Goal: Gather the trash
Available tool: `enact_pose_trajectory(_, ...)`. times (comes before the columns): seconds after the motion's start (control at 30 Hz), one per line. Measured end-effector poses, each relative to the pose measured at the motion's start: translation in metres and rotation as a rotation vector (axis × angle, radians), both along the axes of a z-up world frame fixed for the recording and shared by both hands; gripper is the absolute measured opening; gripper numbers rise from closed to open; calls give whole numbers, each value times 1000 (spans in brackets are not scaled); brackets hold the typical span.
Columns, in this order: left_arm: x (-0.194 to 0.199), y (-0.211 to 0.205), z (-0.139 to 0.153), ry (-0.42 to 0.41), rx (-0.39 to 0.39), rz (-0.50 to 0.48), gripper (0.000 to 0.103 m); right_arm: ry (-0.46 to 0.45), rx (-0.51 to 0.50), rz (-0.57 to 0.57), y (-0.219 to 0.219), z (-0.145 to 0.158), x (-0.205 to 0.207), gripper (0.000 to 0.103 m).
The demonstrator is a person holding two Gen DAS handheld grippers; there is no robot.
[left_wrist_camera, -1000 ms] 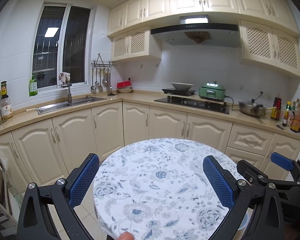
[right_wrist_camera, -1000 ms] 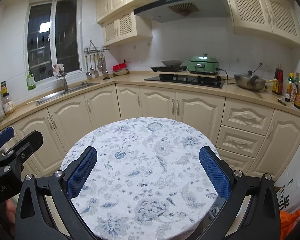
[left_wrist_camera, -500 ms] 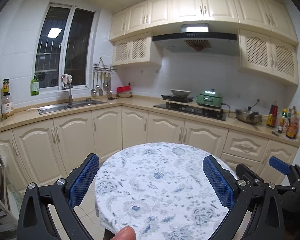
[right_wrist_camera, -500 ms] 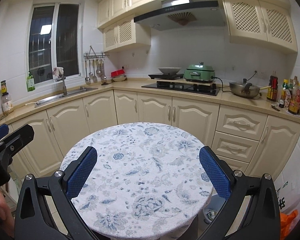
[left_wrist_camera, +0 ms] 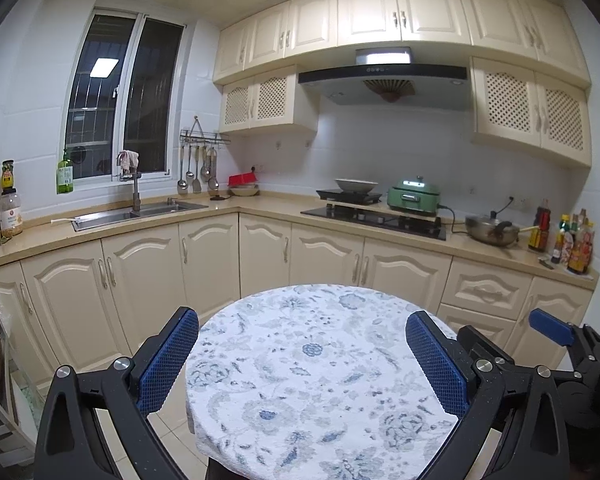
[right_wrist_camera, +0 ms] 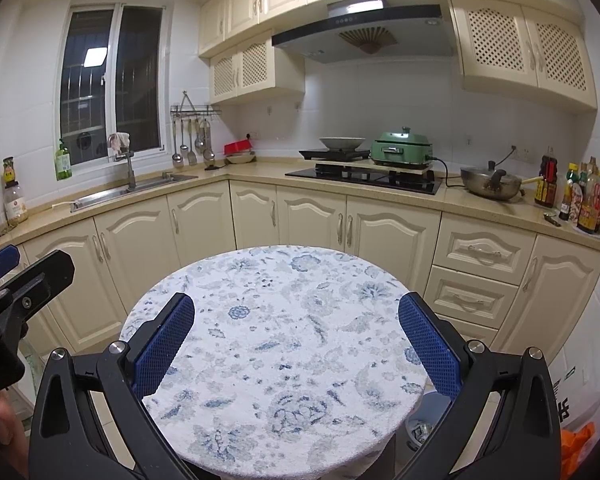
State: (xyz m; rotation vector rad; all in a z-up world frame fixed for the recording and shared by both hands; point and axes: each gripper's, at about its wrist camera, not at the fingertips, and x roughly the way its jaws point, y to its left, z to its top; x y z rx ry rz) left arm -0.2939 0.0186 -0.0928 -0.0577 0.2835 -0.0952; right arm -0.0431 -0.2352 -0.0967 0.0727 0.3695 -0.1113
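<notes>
A round table [left_wrist_camera: 320,360] under a white cloth with blue flowers fills the lower middle of both views, and I see no trash lying on the cloth. My left gripper [left_wrist_camera: 302,316] hangs above the near side of the table [right_wrist_camera: 284,344], open and holding nothing. My right gripper [right_wrist_camera: 297,300] is level with it, also open and holding nothing. Each one shows at the edge of the other's view: the right gripper [left_wrist_camera: 550,326] at the right, the left gripper [right_wrist_camera: 0,260] at the left.
Cream cabinets [left_wrist_camera: 204,264] run in an L behind the table, with a sink [left_wrist_camera: 140,210], a hob [left_wrist_camera: 376,216], a green cooker [left_wrist_camera: 414,196], a pan [right_wrist_camera: 492,182] and bottles [right_wrist_camera: 580,196]. On the floor at the right are a grey bin [right_wrist_camera: 424,424] and an orange bag [right_wrist_camera: 576,444].
Both cameras have pulled back and tilted up, so the table looks smaller and lower. The fingertip at the bottom of the left wrist view is gone. Both grippers stay open.
</notes>
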Motion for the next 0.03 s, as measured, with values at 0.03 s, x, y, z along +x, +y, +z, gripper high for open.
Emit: enact_pose_trajectory(0.03,0,0,-1,0,-2,0,102,0,1,0,0,0,0,103)
